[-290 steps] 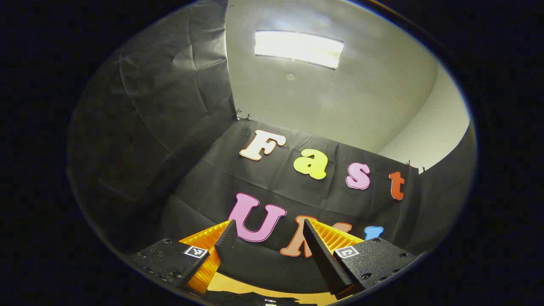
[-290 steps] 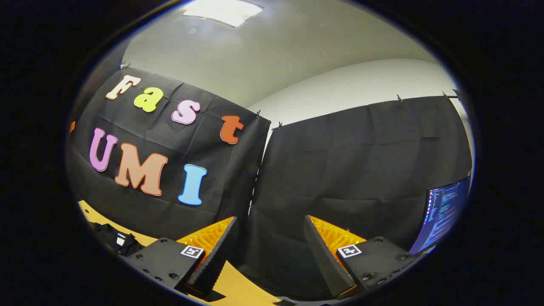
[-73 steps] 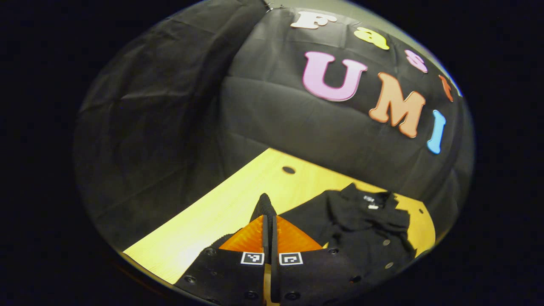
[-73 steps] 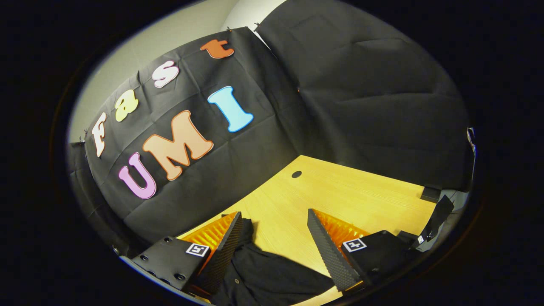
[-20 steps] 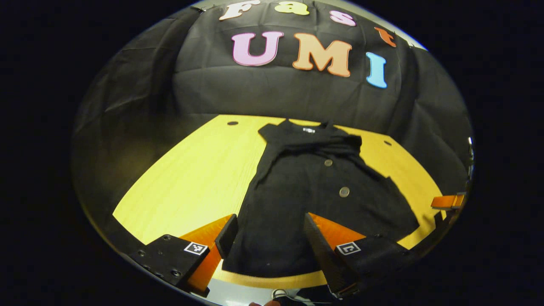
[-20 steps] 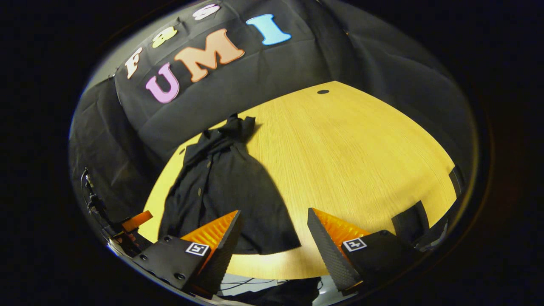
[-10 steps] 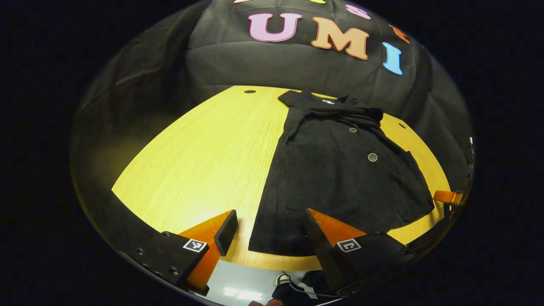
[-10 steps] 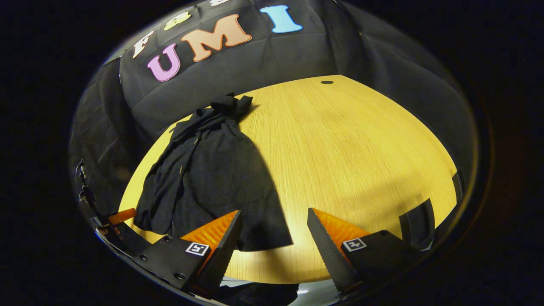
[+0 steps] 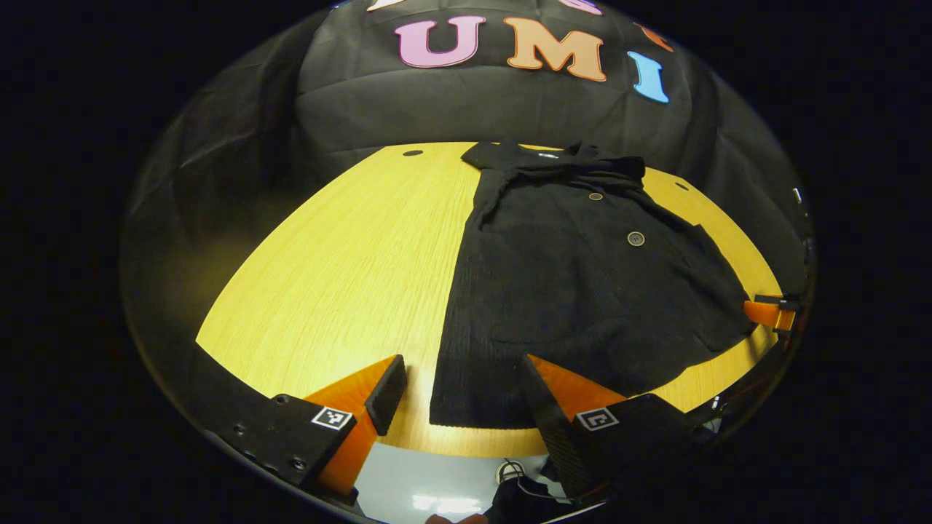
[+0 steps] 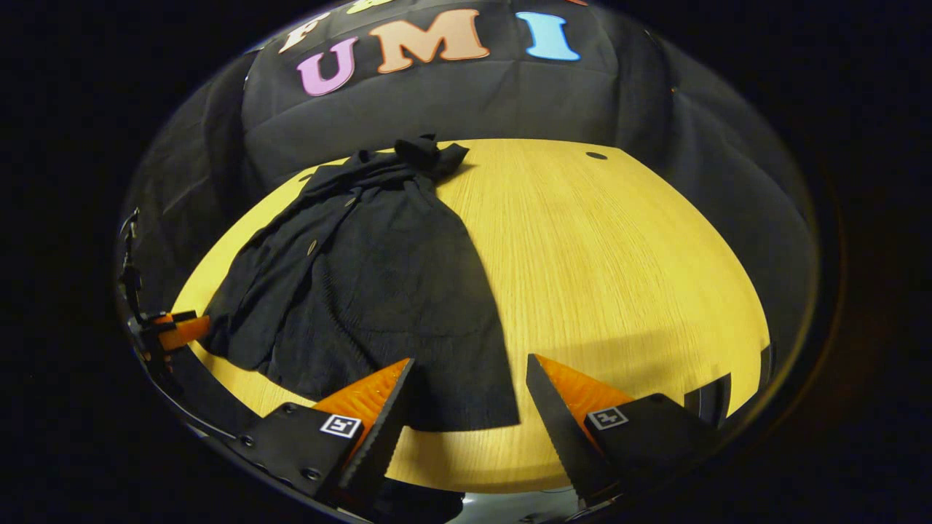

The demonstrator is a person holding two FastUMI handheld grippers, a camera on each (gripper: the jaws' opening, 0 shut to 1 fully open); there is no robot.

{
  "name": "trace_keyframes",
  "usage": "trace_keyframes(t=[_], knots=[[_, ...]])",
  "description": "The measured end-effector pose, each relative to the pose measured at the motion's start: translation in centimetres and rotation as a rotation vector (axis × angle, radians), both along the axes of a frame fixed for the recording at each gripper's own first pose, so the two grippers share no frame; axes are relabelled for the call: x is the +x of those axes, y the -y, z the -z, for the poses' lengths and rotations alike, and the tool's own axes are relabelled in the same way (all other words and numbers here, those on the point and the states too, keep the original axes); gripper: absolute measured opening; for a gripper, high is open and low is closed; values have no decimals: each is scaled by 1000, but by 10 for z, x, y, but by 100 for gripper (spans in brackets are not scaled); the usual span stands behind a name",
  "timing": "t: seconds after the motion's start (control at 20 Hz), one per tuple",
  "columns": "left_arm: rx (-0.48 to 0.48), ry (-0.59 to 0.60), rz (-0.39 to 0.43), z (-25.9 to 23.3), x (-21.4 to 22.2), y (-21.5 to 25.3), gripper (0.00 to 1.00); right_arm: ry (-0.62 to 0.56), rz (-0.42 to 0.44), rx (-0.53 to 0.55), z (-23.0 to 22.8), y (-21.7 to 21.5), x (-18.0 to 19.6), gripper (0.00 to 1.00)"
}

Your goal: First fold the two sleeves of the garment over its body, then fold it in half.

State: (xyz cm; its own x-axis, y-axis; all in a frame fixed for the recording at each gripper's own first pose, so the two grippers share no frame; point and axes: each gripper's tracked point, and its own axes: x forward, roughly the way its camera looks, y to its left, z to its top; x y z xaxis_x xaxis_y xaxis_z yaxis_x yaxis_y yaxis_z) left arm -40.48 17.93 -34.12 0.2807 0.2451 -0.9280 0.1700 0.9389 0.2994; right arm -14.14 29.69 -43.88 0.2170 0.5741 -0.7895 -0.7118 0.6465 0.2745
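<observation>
A black buttoned garment (image 9: pixel 575 276) lies flat on the yellow wooden table (image 9: pixel 342 269), collar toward the back wall and hem at the front edge. Its sleeves look bunched across the chest below the collar. My left gripper (image 9: pixel 462 397) is open, hovering at the front edge with the hem's left corner between its fingers, not touching. In the right gripper view the garment (image 10: pixel 378 291) spreads to the left, and my right gripper (image 10: pixel 470 393) is open over the hem's right corner. Each view catches the other gripper at the table's rim (image 9: pixel 768 313) (image 10: pixel 175 331).
Bare table top (image 10: pixel 619 276) stretches to the right of the garment, and another bare stretch lies to its left. Small round holes (image 9: pixel 413 153) (image 10: pixel 596 155) sit near the back corners. Black cloth walls close in the back and sides. Floor shows below the front edge (image 9: pixel 429 495).
Over the last second both grippers came nearer the hem, each now framing one hem corner. Both stayed open. The garment has not moved.
</observation>
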Motion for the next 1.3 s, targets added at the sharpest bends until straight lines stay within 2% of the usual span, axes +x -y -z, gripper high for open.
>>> trace_keyframes(t=[0.05, 0.1, 0.15, 0.2, 0.3, 0.35, 0.45, 0.5, 0.55, 0.65, 0.7, 0.8, 0.85, 1.05, 1.3], knots=[[-1, 0, -3, -1, -1, 1, 96, 12, -11, -1, 0, -2, -1, 84], [0, 0, -6, 1, 0, 1, 96, 9, -22, 2, -1, -4, -4, 88], [-2, -3, -7, 0, -1, 2, 95, 7, -20, 7, -1, -5, -6, 75], [-2, -5, -4, 2, -1, 3, 95, 2, -14, 13, -2, -5, -5, 79], [-10, -12, -2, 3, -1, 8, 93, -44, 9, 50, -3, -11, -6, 60], [-12, -15, 2, 4, -3, 9, 87, -61, 20, 58, -3, -10, -7, 50], [-18, -13, 7, 6, -4, 15, 76, -56, 36, 57, -3, -4, -5, 48], [-20, -11, 8, 6, -3, 18, 71, -54, 35, 55, -1, -3, -4, 38], [-25, -11, 9, 7, -4, 21, 61, -56, 31, 55, -2, -2, -5, 27], [-39, -9, 6, 9, -4, 24, 53, -49, 18, 50, -5, -1, -6, 15], [-45, -11, -1, 9, -4, 25, 39, -42, 7, 47, -1, -3, -8, 12], [-72, -7, -29, 10, -4, 29, 28, -22, -5, 40, -2, -4, -8, 10], [-81, -7, -44, 9, -4, 30, 10, -23, -6, 39, -2, -3, -8, 6], [-111, -7, -90, 6, -5, 28, 0, -27, 17, 43, -7, -2, -8, 3], [-126, 26, -72, -15, 8, 30, 0, -5, 28, 77, -32, -2, -7, 3]])
